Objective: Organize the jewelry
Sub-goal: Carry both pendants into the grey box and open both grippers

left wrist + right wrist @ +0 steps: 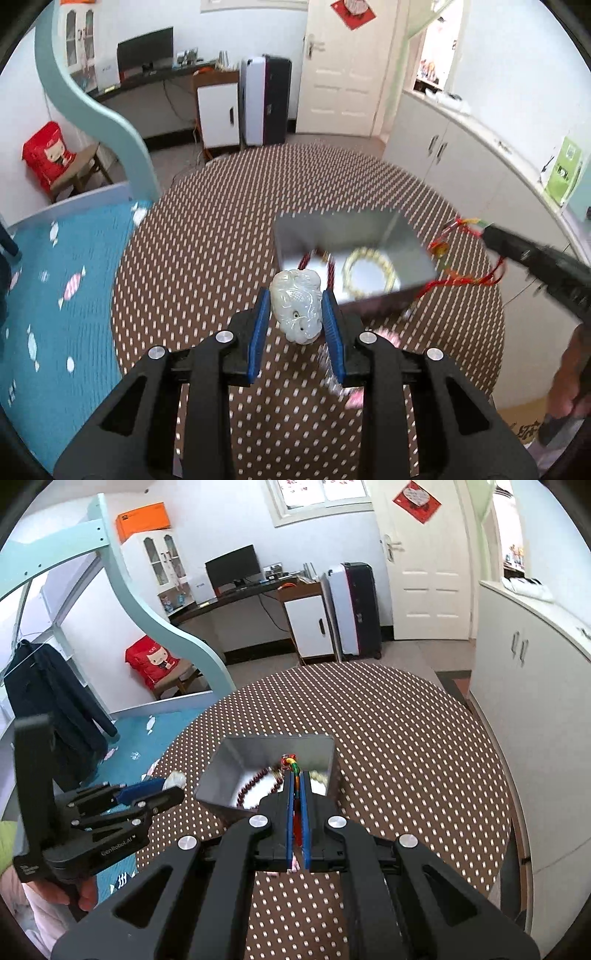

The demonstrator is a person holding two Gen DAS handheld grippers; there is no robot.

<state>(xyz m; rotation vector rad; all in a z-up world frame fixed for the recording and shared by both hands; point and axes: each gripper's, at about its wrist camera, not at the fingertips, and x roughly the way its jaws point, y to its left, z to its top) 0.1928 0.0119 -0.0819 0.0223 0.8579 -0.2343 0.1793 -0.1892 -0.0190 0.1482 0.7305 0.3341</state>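
My left gripper is shut on a white carved jade pendant, held above the table just in front of an open grey box. Inside the box lie a pale yellow bead bracelet and a dark red bead string. Right of the box, my right gripper carries a red cord with coloured beads. In the right wrist view, that gripper is shut on the cord over the grey box. The left gripper with the pendant is left of the box.
The box stands on a round table with a brown dotted cloth. Blurred pink and white items lie on the cloth below the left gripper. A blue bedsheet borders the table on the left, and white cabinets stand to the right.
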